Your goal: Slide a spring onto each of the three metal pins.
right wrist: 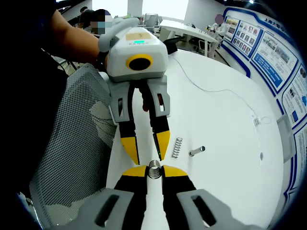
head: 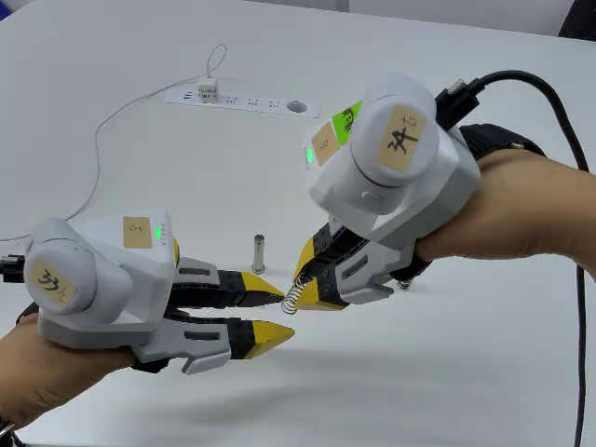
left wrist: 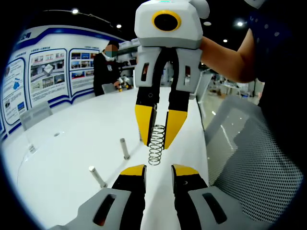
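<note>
Two pins [left wrist: 124, 148] look bare, the third unclear; right tongs [left wrist: 157, 140] clamp a spring [left wrist: 156, 148] near those pins, left tongs [left wrist: 159, 168] gape empty.

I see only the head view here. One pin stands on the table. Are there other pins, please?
Observer: Yes. The left gripper view shows a nearer pin and a farther pin, both standing.
Operator: Is any spare spring there?
Observer: The right gripper view shows a loose spring lying beside a pin.
Operator: Where does the held spring point?
Observer: In the left gripper view, the held spring sticks out of the right gripper toward the gap of the open left gripper.
</note>
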